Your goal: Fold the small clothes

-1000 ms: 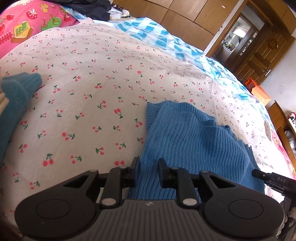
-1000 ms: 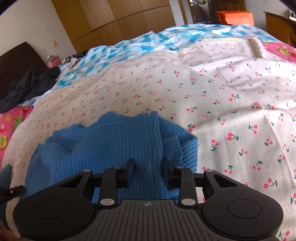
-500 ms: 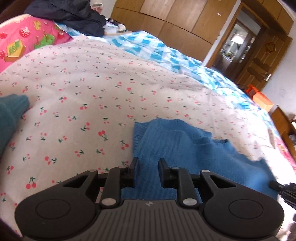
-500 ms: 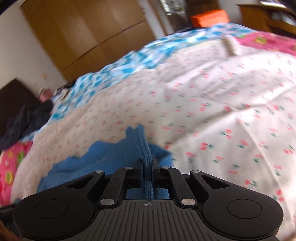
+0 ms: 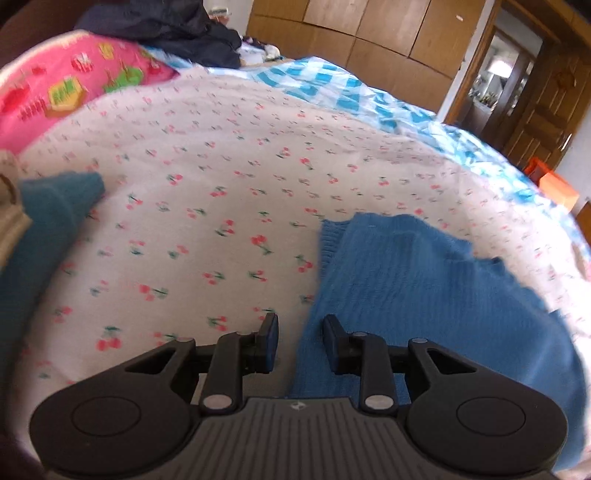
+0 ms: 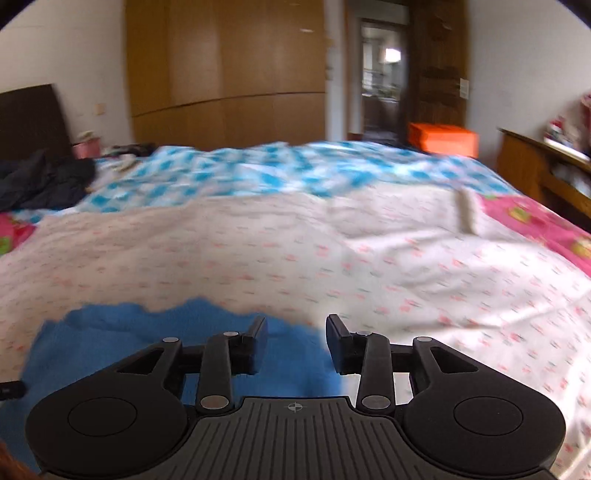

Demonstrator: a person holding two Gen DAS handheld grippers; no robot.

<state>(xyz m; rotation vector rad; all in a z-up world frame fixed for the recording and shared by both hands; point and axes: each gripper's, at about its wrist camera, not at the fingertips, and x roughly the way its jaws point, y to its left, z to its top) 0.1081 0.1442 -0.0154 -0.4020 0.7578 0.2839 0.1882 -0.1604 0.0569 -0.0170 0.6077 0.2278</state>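
A blue ribbed knit sweater (image 5: 424, 295) lies on the cherry-print bed sheet (image 5: 221, 192), to the right in the left wrist view. My left gripper (image 5: 300, 332) is open and empty, just above the sweater's left edge. In the right wrist view the sweater (image 6: 122, 332) lies low and left, blurred. My right gripper (image 6: 296, 332) is open and empty above the sweater's right end.
A teal knit garment (image 5: 48, 218) lies at the left edge of the bed. A pink patterned cover (image 5: 62, 92) and dark clothes (image 5: 166, 29) sit at the head end. A blue checked quilt (image 6: 258, 173) lies beyond. An orange box (image 6: 443, 138) and wooden wardrobes (image 6: 229, 70) stand behind.
My right gripper pinched the sweater half a second ago, then let go and opened, and its view tilted up. My left gripper stayed open and shifted a little left.
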